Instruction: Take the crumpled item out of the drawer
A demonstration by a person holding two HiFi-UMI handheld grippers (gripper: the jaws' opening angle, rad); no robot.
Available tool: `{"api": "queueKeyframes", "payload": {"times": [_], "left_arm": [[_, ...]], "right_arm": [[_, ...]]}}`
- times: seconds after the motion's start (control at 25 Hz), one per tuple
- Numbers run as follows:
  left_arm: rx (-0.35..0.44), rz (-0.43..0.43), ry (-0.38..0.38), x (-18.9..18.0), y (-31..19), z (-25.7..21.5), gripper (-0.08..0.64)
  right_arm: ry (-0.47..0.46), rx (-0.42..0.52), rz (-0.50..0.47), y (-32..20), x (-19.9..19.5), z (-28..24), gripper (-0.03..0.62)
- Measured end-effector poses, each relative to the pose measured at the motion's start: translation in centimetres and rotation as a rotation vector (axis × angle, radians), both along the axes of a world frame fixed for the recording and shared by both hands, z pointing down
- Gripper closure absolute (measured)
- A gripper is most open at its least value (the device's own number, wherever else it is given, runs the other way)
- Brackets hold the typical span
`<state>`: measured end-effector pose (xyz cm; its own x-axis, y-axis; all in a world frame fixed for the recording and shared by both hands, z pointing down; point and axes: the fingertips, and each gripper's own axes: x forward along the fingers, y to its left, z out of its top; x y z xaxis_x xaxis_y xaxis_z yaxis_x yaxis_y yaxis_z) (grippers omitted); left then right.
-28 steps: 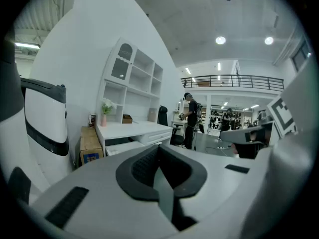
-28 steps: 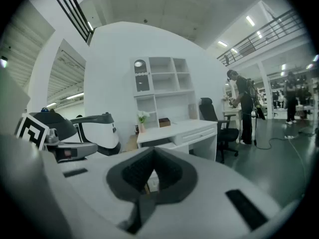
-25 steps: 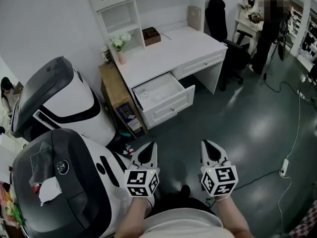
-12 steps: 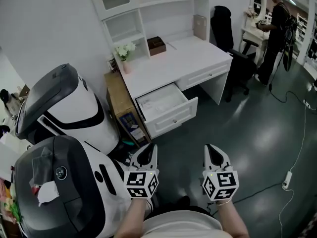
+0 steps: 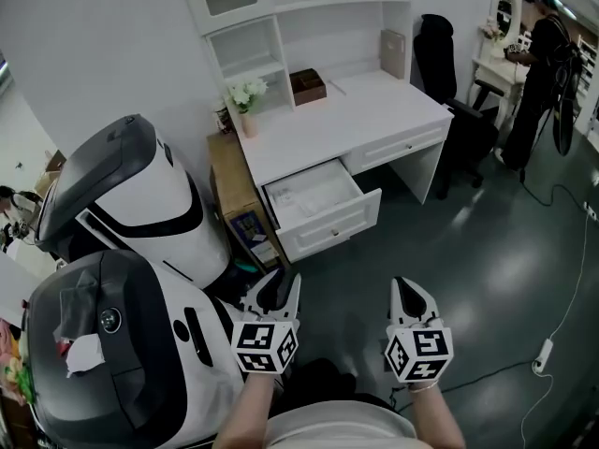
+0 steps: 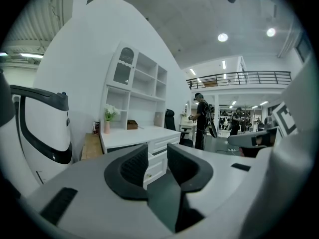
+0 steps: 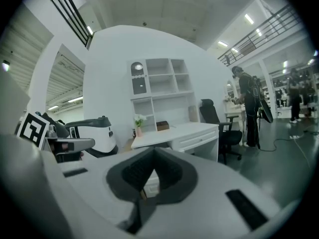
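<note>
Left gripper (image 6: 157, 156): jaws part-open, opening, nothing between them. Right gripper (image 7: 153, 153): jaws together, empty. The 2 grippers held low, well apart from desk (image 5: 360, 120). Drawer (image 5: 329, 223) open; pale crumpled item (image 5: 299, 195) inside, faint.

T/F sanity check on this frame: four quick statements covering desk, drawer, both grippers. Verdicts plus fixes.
1. The white panelled drawer of the white desk is pulled open. True.
2. The left gripper holds a crumpled item. False: its jaws are opening with nothing between them.
3. The right gripper has its jaws together. True.
4. The black office chair stands at the desk's left end. False: it stands at the right end in the head view.
</note>
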<state>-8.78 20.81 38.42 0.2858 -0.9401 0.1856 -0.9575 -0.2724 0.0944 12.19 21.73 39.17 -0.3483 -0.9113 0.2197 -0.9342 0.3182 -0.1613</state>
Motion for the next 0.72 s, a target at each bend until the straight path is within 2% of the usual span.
{"api": "queueKeyframes", "payload": {"times": [0.36,0.72], "left_arm": [[-0.009,-0.014,-0.021,0.3,-2.5,0.0,0.445],[-0.016,-0.008,-0.017,-0.6,-9.0,0.8,0.434]], "right_arm": [[-0.022,-0.019,0.01,-2.6,0.9,0.3,0.591],[-0.014,-0.025,0.01,-8.0,0.0,0.6,0.591]]}}
